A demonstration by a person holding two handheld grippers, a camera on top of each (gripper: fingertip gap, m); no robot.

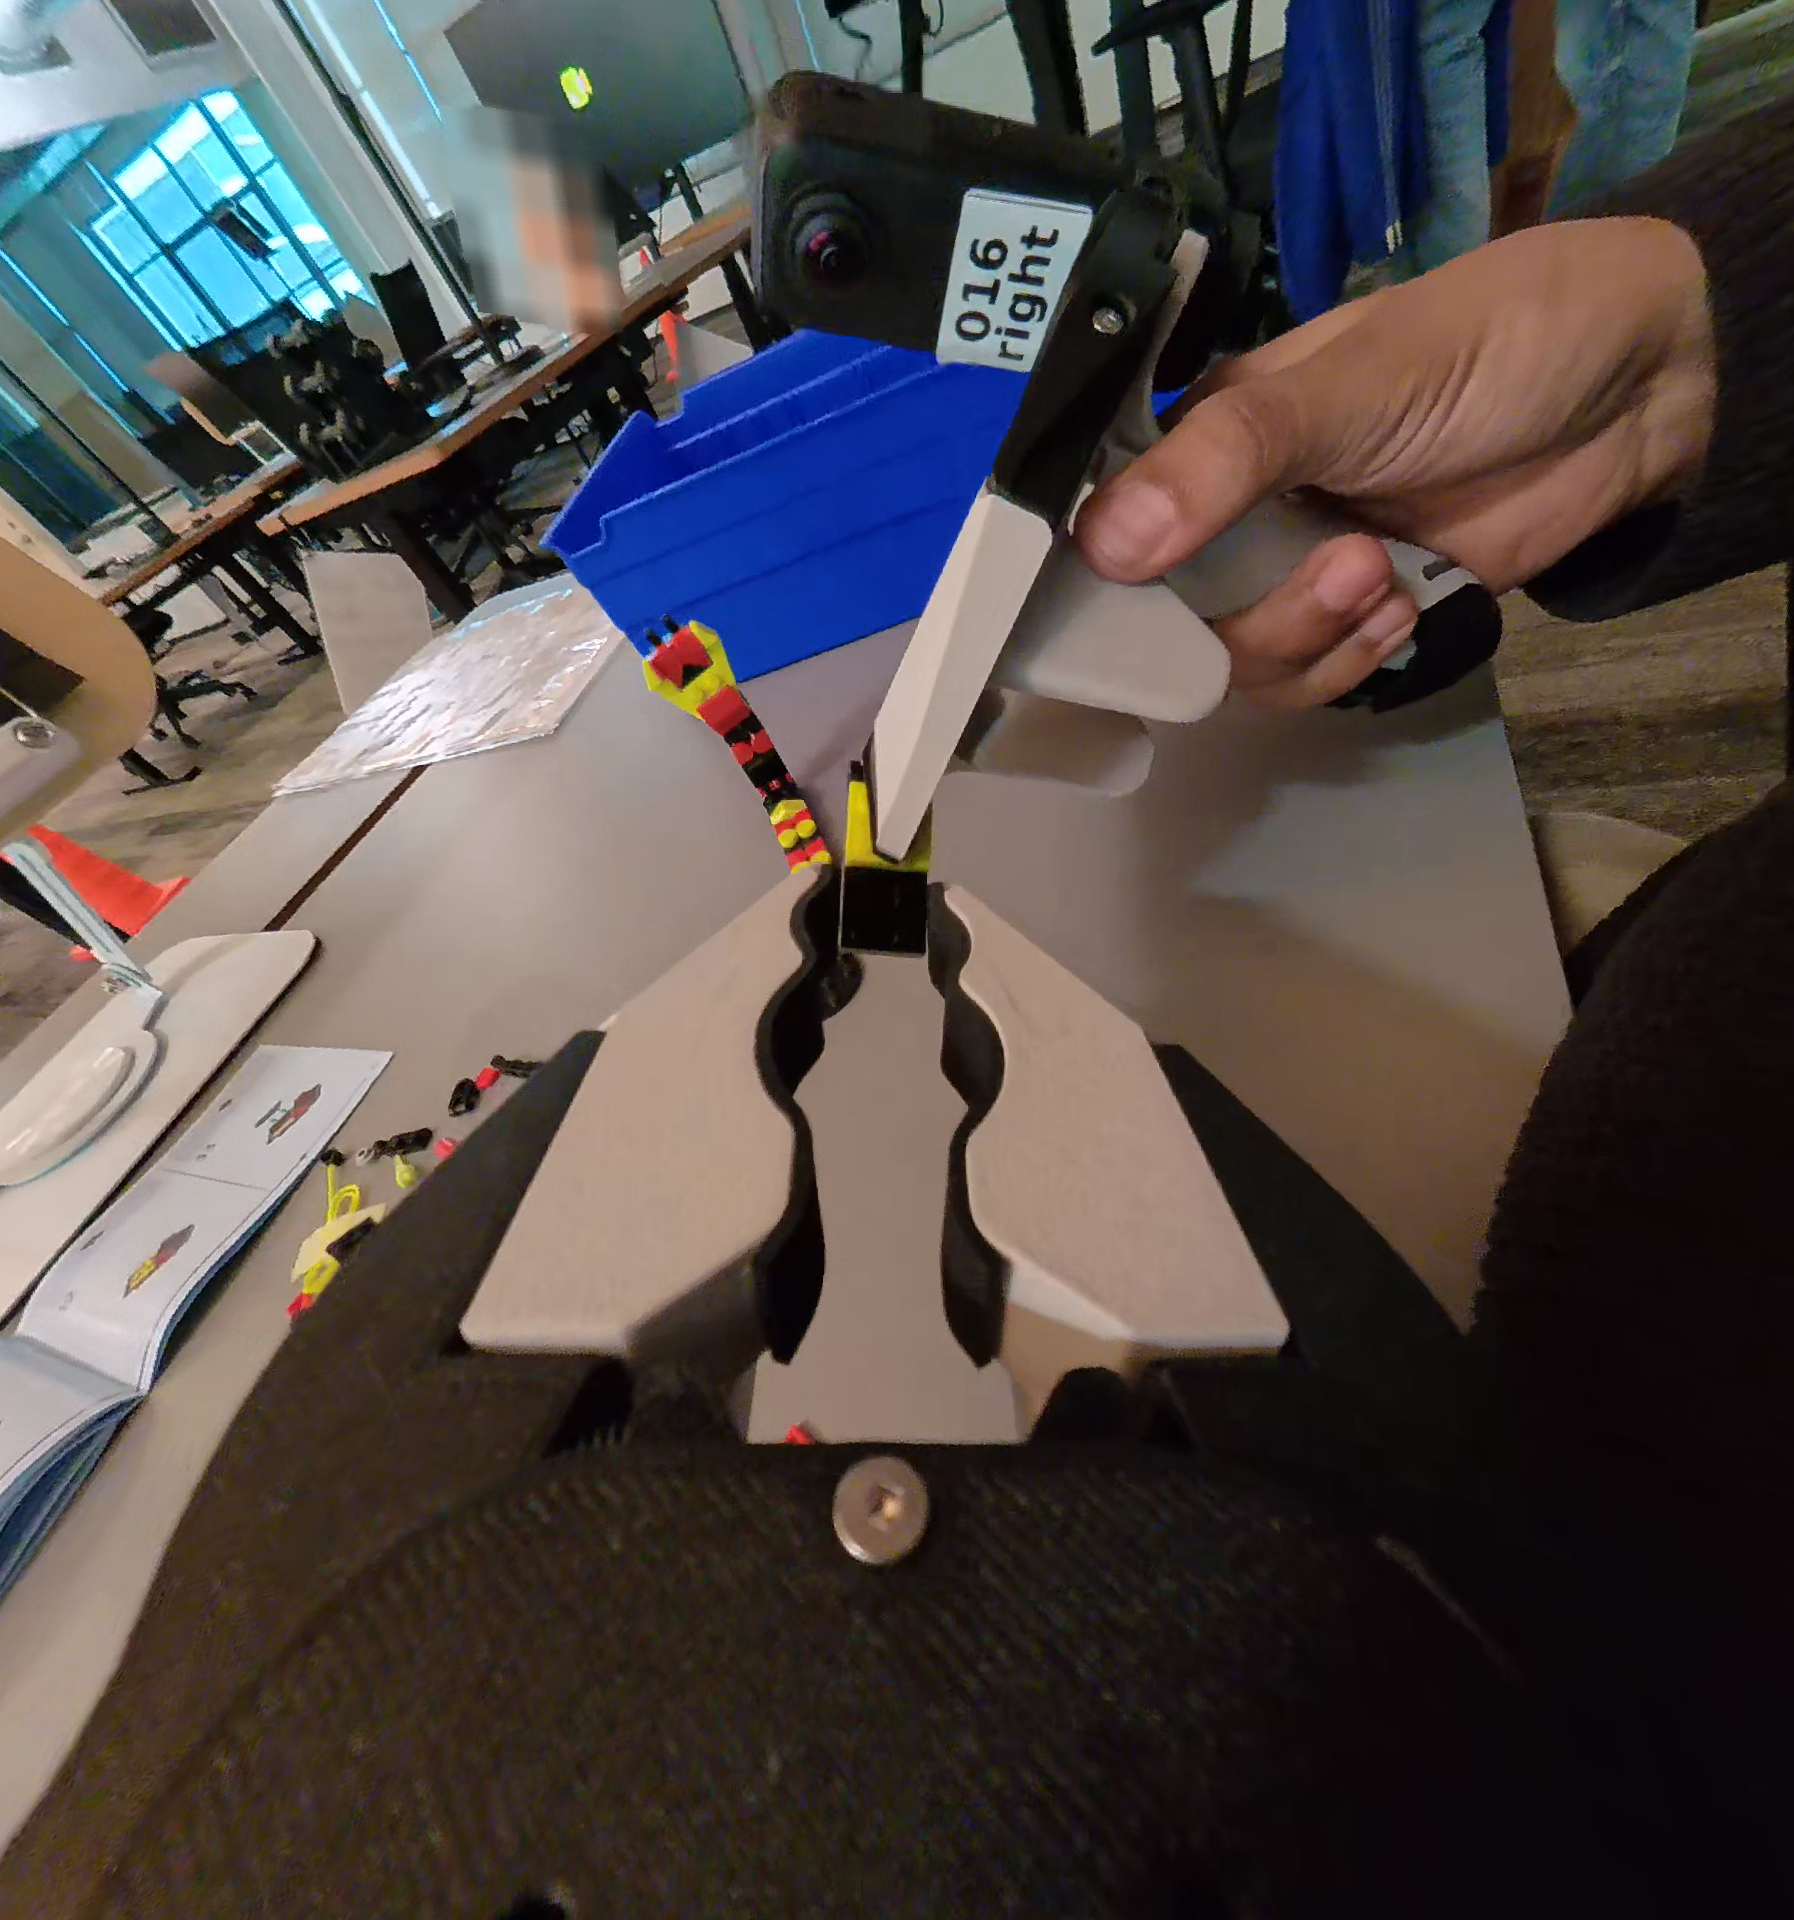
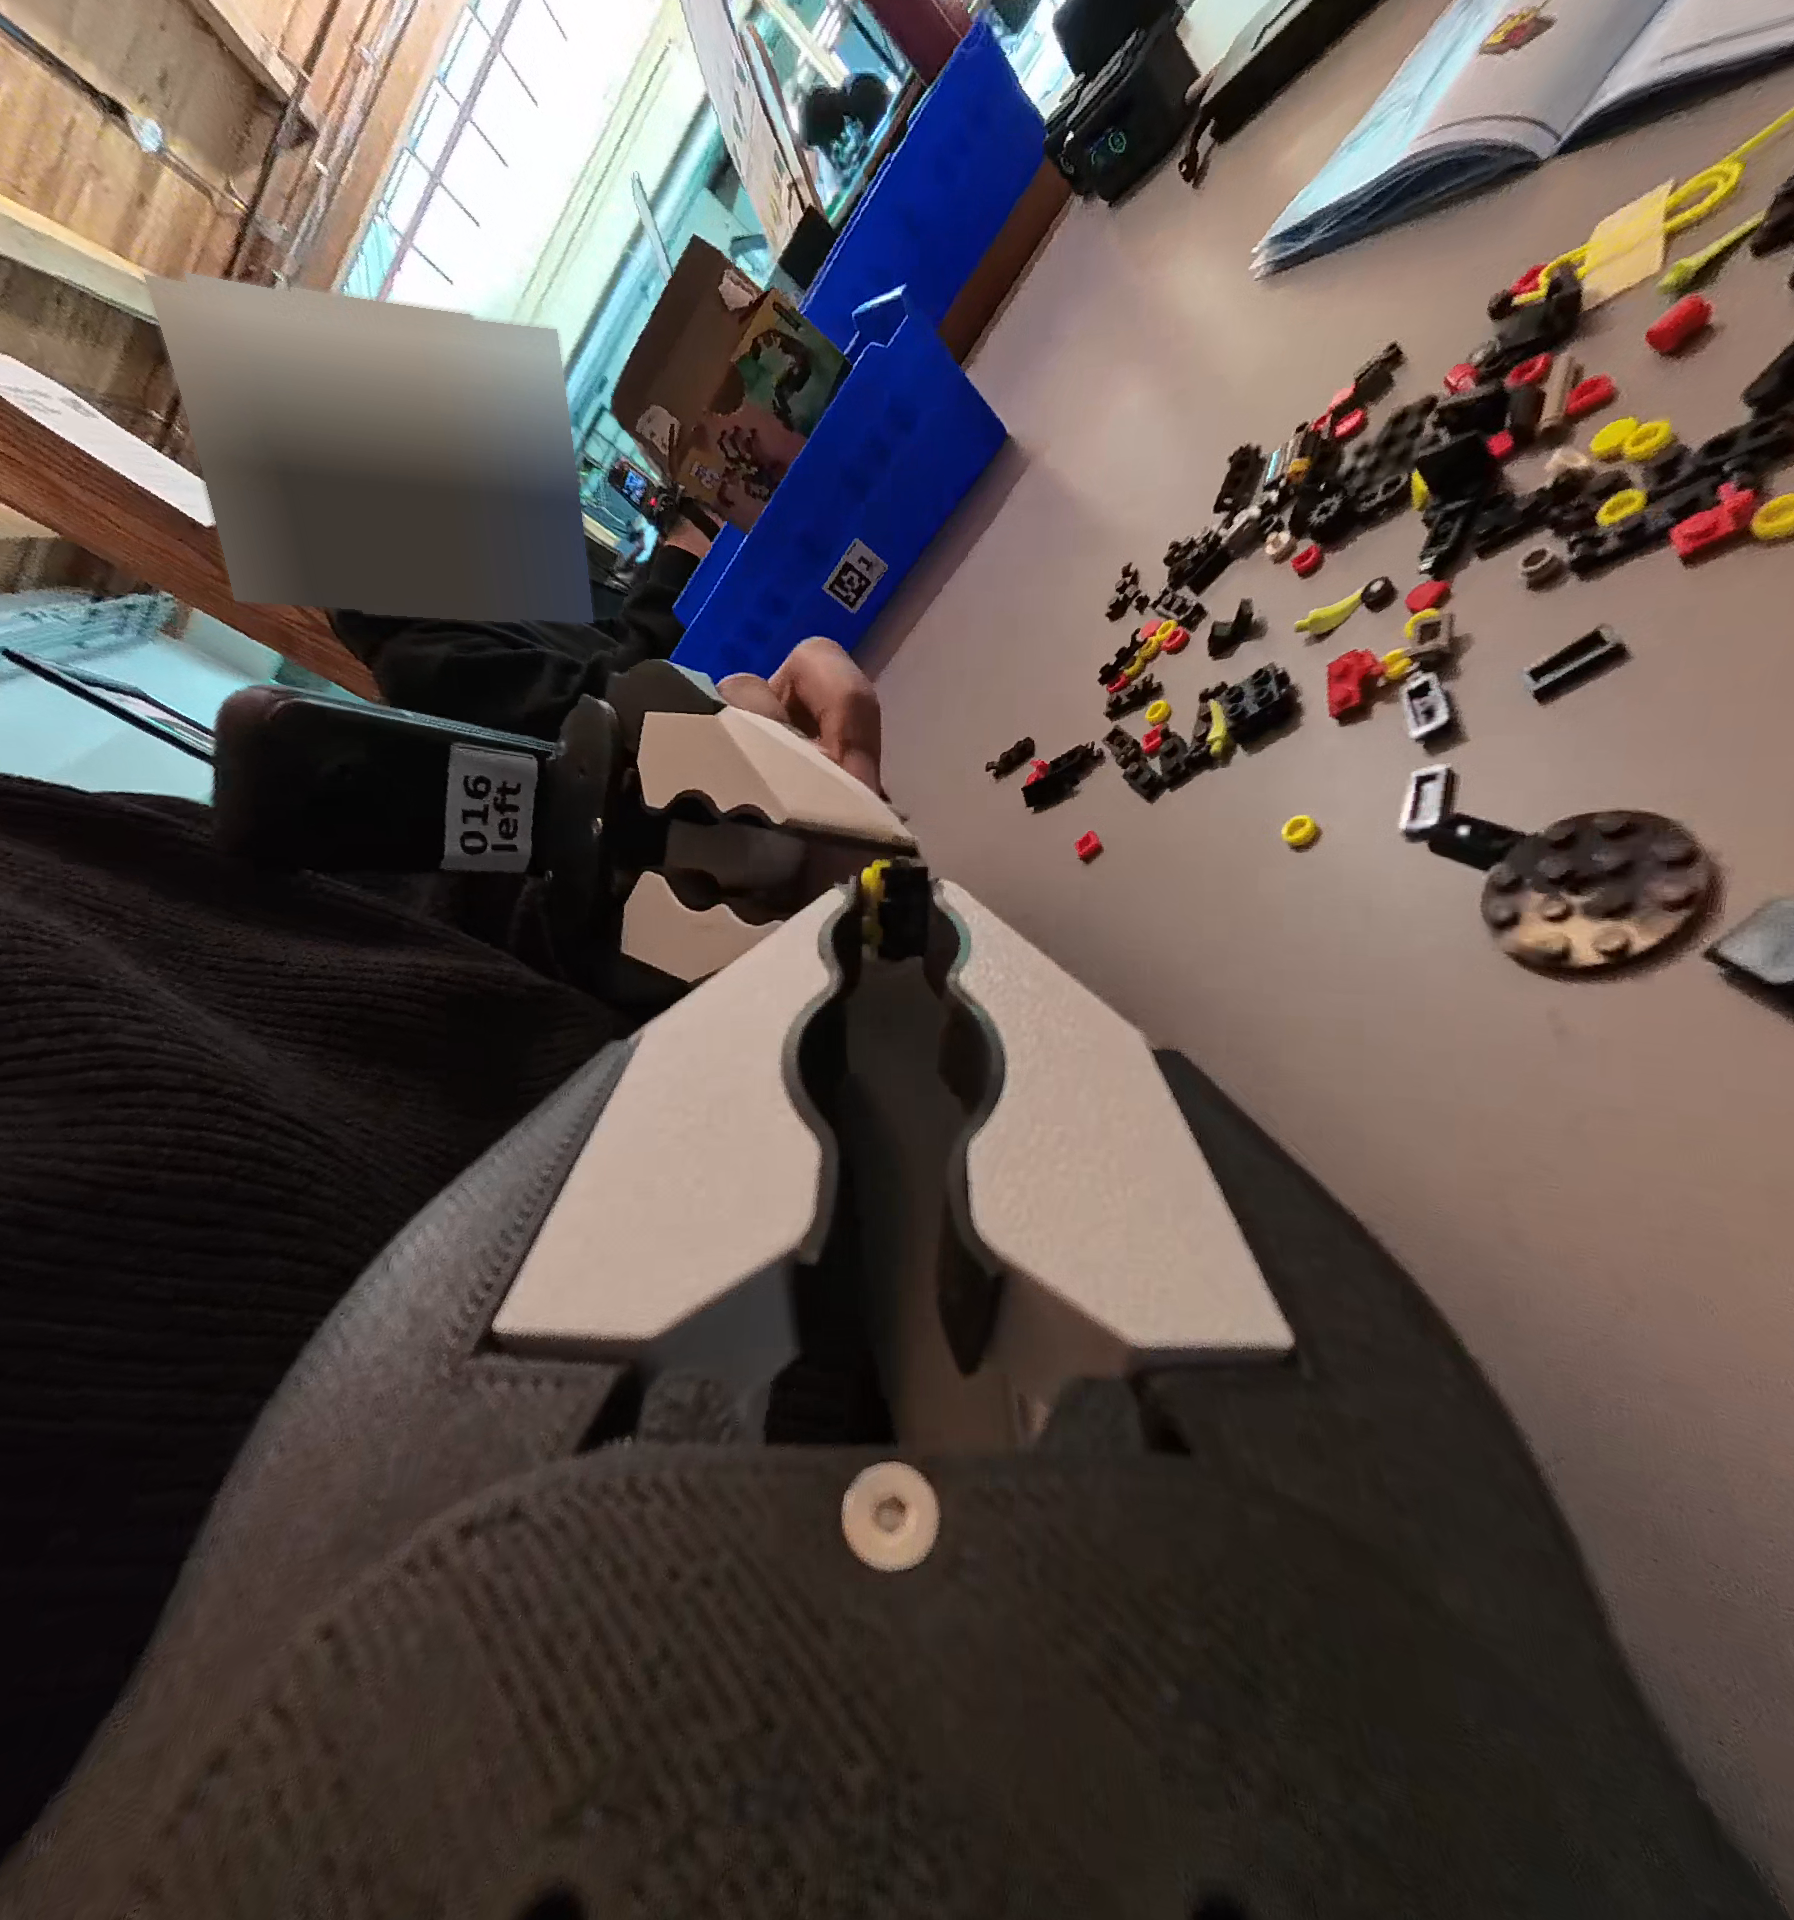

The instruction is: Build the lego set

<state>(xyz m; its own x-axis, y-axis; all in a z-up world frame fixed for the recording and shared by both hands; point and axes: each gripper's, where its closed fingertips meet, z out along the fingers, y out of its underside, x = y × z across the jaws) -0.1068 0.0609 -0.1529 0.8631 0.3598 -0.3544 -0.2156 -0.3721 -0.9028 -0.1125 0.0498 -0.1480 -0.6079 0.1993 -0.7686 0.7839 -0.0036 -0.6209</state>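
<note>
Both tools are meeting mid-air over the worktop (image 1: 560, 935). The left tool (image 1: 880, 914) is pinched shut on a small black brick (image 1: 882, 912), and the right tool (image 2: 898, 920) is closed on a yellow-and-black piece (image 2: 888, 914), tips nearly touching, looks like they're lining up to press the two together. The finished red-yellow-black strip (image 1: 737, 743) lies just beyond the left tool's tips; the loose parts pile (image 2: 1495, 499) sits off to the right tool's right.
</note>
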